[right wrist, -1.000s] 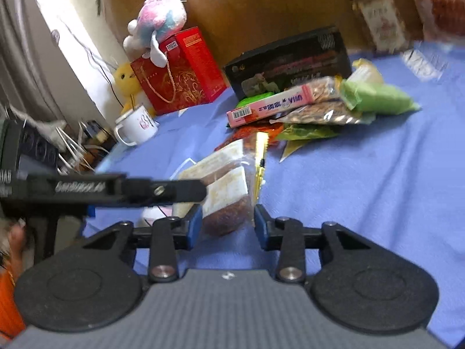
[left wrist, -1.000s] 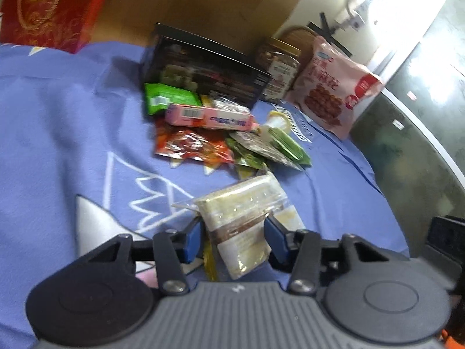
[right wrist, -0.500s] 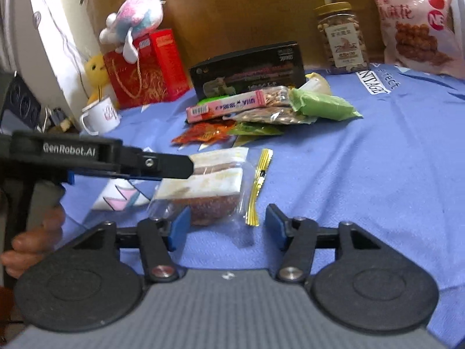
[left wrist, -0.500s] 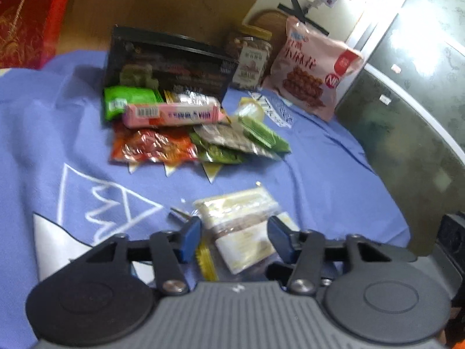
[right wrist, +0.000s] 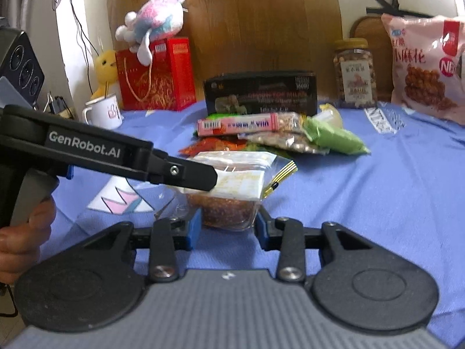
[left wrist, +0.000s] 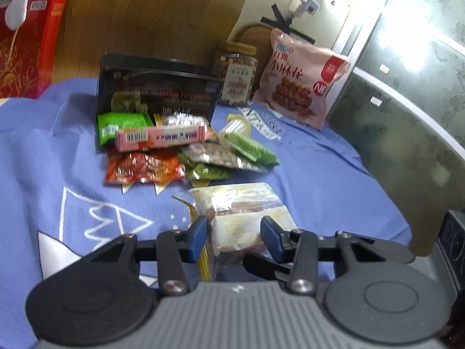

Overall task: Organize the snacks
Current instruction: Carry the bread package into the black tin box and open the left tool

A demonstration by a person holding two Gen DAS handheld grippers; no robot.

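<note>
A clear bag of layered pastry (left wrist: 241,203) (right wrist: 232,186) sits low over the blue cloth (left wrist: 305,174), caught between both grippers. My left gripper (left wrist: 234,237) has its blue pads against the bag's sides, and its jaws are closing. One of its fingers (right wrist: 186,173) crosses in front of the bag in the right wrist view. My right gripper (right wrist: 228,226) holds the bag's brown near end between its pads, jaws closing too. Behind lies the snack pile: a pink bar (left wrist: 162,138), a red pack (left wrist: 142,168), green packs (left wrist: 250,148) and a black box (left wrist: 157,93).
A nut jar (left wrist: 238,72) and a big pink snack bag (left wrist: 302,78) stand at the back right. A red gift box (right wrist: 157,78), a plush toy (right wrist: 157,14) and a white mug (right wrist: 104,113) stand back left. A person's hand (right wrist: 17,241) grips the left handle.
The right jaws spread wide off the bag, then came back in on its near end. The left gripper kept its hold and drew back a little; both views rolled more level.
</note>
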